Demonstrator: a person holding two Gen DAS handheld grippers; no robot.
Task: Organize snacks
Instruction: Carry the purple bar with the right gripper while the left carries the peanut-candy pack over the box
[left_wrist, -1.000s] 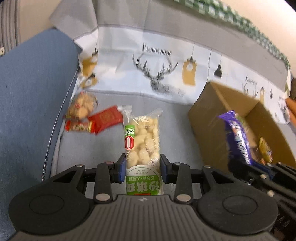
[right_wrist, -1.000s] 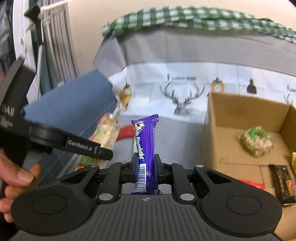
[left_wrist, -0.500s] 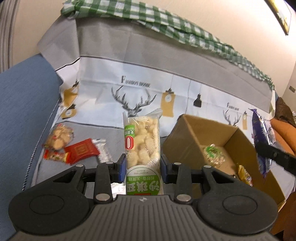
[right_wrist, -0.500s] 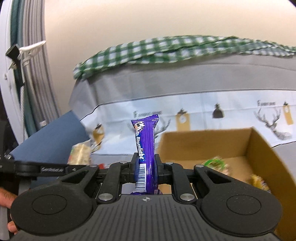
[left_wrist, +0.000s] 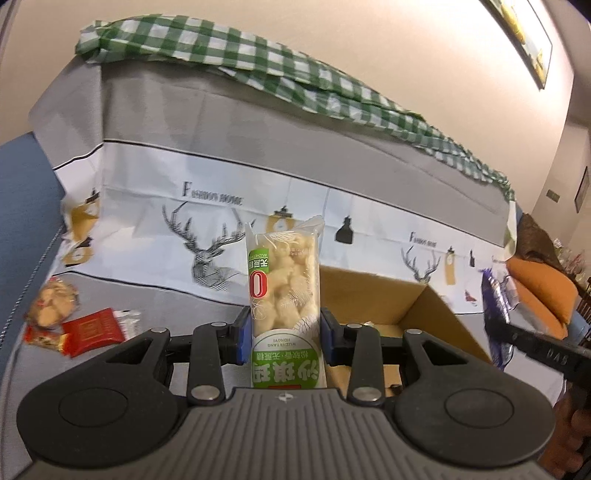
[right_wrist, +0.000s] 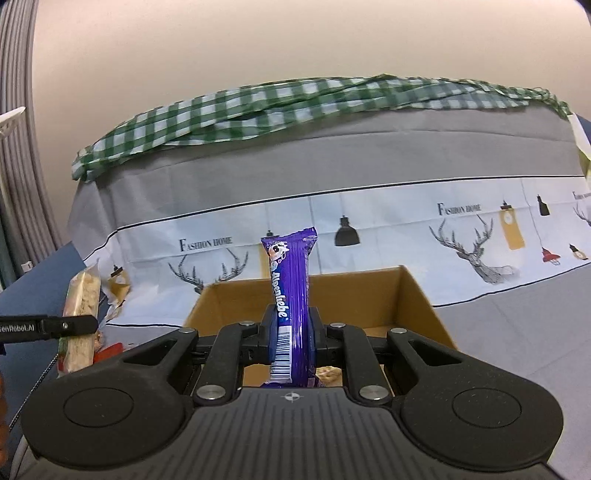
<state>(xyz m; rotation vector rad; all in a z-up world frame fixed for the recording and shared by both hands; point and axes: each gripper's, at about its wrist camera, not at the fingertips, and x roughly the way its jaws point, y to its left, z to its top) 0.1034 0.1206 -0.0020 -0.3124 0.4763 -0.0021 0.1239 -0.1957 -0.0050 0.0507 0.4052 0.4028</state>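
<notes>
The left tool (left_wrist: 283, 334) pinches a clear, green-labelled packet of pale puffed snacks (left_wrist: 283, 291) upright between its blue pads. The right tool (right_wrist: 291, 338) pinches a slim purple foil candy stick (right_wrist: 291, 295), also upright. Both hang just in front of the open brown cardboard box (right_wrist: 413, 295), which stands on the grey sofa seat (right_wrist: 517, 317).

To do the drop well, I judge each packet should be carried past the box's near wall and lowered inside before the jaws spread, one tool at a time so they do not crowd each other over the box. The tall packets could catch on the rim. To the left of the box, a red sachet (left_wrist: 94, 326) and a round biscuit pack (left_wrist: 53, 302) are yet to be gathered.
</notes>
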